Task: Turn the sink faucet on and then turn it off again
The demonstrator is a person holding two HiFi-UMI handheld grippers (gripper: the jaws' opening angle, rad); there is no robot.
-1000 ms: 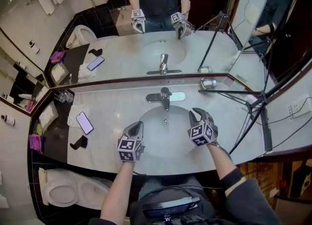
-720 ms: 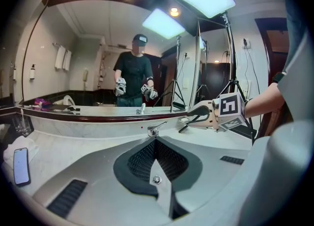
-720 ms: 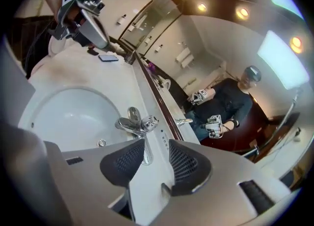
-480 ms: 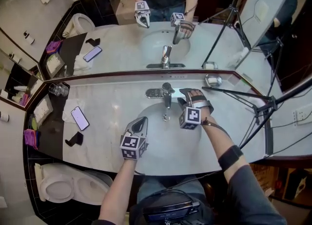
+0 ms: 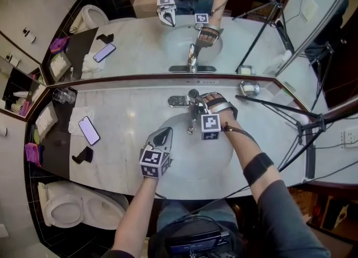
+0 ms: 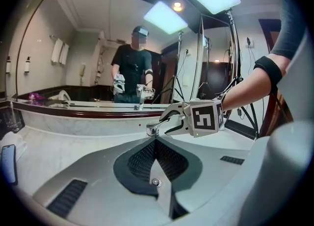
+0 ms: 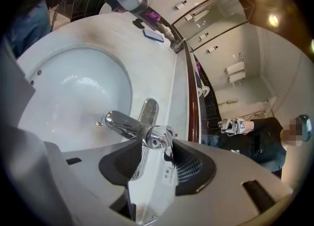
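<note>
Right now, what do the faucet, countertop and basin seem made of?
Faucet: polished metal, probably chrome-plated, given its mirror-like reflections. Countertop: pale stone, likely marble, faintly veined and glossy. Basin: white glazed ceramic by its smooth sheen, though unconfirmed.

The basin [image 5: 190,163] lies open to a reach from the front edge of the counter [image 5: 134,118]. At its back rises the faucet [image 5: 193,115], with the mirror [image 5: 128,44] close behind it, leaving little room to pass behind. The right gripper [image 5: 197,103], whose jaws have just been opening, stands spread around the faucet's top and fills the space there. Its arm [image 5: 241,146] crosses the basin's right side. To the left, bare counter runs as far as a phone [image 5: 89,130] and a glass [image 5: 64,95]. On the right, a tripod leg [image 5: 279,107] slants across the counter.
</note>
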